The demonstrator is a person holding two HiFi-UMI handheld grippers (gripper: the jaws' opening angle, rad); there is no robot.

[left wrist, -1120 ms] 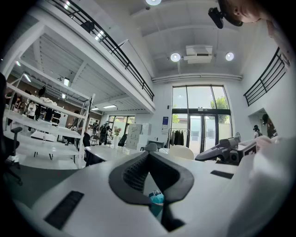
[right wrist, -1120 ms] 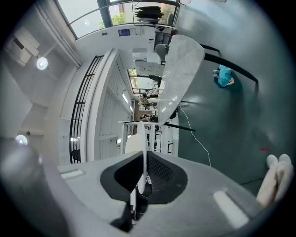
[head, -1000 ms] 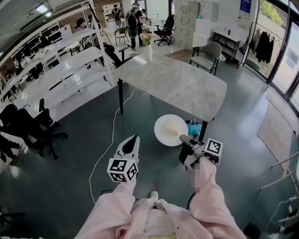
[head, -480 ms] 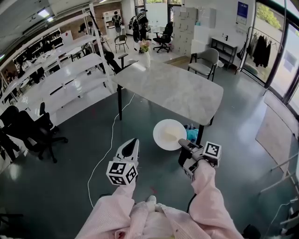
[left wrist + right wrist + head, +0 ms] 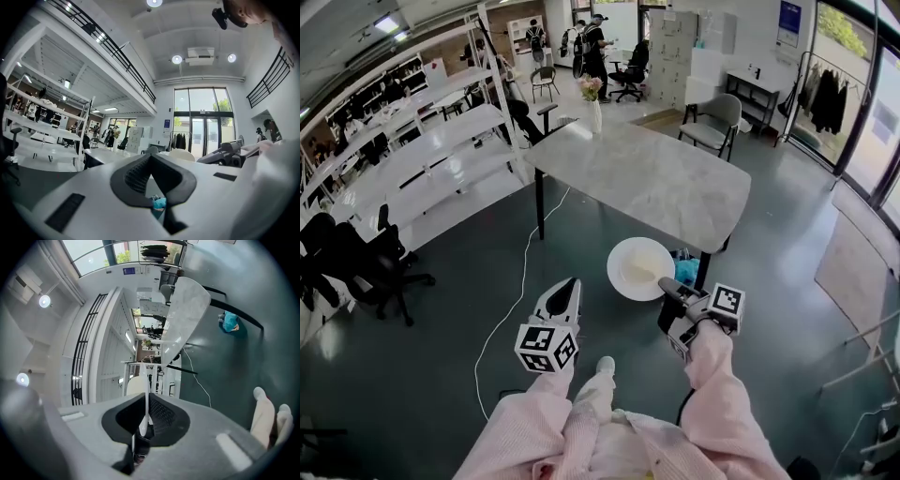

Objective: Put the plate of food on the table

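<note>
A round white plate (image 5: 640, 269) with a pale heap of food (image 5: 643, 263) hangs level over the dark floor, just short of the near corner of the marble table (image 5: 647, 178). My right gripper (image 5: 666, 284) is shut on its near rim. In the right gripper view the plate (image 5: 146, 385) stands edge-on between the pads, and the table (image 5: 187, 310) lies beyond. My left gripper (image 5: 569, 281) is held out to the plate's left, shut and empty. The left gripper view shows its jaws (image 5: 151, 157) closed, with the table (image 5: 108, 154) ahead.
A vase of flowers (image 5: 595, 108) stands at the table's far corner and a grey chair (image 5: 712, 112) behind it. A teal thing (image 5: 686, 265) lies under the table. A white cable (image 5: 520, 291) runs over the floor. White shelves (image 5: 422, 159) and a black office chair (image 5: 356, 253) are at the left.
I have come a little closer to the table, with the plate still in my right gripper. People at the back of the room have moved.
</note>
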